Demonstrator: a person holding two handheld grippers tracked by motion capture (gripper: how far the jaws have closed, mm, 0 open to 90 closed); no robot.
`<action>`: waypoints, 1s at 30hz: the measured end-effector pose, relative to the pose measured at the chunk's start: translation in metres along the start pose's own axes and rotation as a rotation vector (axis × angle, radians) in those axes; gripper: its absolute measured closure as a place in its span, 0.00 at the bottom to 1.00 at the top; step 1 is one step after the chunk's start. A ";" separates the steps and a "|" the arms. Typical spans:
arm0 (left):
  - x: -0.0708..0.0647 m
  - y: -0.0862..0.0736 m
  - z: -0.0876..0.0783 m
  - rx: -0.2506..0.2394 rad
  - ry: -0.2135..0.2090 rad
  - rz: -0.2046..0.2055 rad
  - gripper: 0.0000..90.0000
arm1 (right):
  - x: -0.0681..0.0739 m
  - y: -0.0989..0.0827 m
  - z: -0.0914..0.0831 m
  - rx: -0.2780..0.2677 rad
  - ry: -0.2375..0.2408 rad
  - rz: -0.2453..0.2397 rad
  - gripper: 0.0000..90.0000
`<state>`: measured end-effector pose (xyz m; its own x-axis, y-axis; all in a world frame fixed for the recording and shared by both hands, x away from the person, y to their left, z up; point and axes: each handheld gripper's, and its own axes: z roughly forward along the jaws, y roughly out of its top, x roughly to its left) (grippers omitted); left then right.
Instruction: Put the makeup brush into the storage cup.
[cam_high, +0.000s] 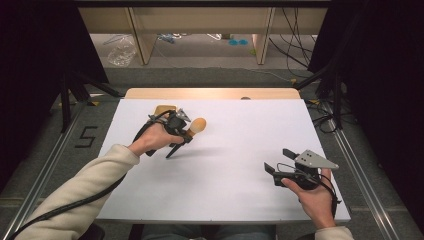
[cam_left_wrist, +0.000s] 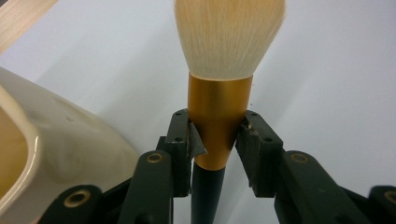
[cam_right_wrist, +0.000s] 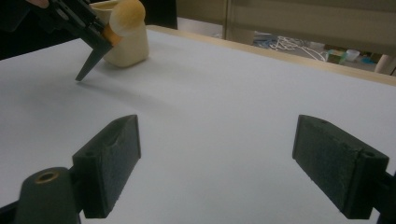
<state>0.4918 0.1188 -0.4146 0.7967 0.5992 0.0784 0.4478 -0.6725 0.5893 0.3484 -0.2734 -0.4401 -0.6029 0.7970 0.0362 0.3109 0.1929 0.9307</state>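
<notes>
A makeup brush with a pale bristle head (cam_high: 198, 125), a gold ferrule (cam_left_wrist: 219, 116) and a dark handle (cam_high: 175, 149) is held tilted above the white table (cam_high: 230, 145). My left gripper (cam_high: 186, 131) (cam_left_wrist: 218, 128) is shut on the ferrule, and the handle points down toward the table. Just behind that gripper stands a cream cup (cam_high: 165, 108) (cam_left_wrist: 70, 140) (cam_right_wrist: 128, 46). My right gripper (cam_high: 278, 160) (cam_right_wrist: 224, 163) stands open near the front right with nothing between its pads. The right gripper view also catches the brush head (cam_right_wrist: 127, 16) at its top left.
A wooden strip (cam_high: 210, 93) runs along the table's far edge. Beyond it are floor, cables (cam_high: 295, 30) and a clear plastic bag (cam_high: 121, 51). Black stands (cam_high: 67, 100) flank the table on both sides.
</notes>
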 end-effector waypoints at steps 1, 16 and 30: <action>0.000 -0.001 -0.001 -0.010 0.004 -0.001 0.74 | 0.000 0.000 0.000 0.000 0.000 -0.001 0.18; 0.001 -0.005 -0.007 -0.089 0.029 -0.027 0.74 | 0.000 0.000 0.000 -0.007 0.000 -0.008 0.18; 0.002 -0.009 -0.009 -0.167 0.051 -0.036 0.74 | 0.000 0.000 0.001 -0.011 0.003 -0.006 0.18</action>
<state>0.4858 0.1297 -0.4122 0.7577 0.6460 0.0931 0.3988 -0.5712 0.7174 0.3491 -0.2727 -0.4407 -0.6067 0.7943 0.0313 0.2991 0.1915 0.9348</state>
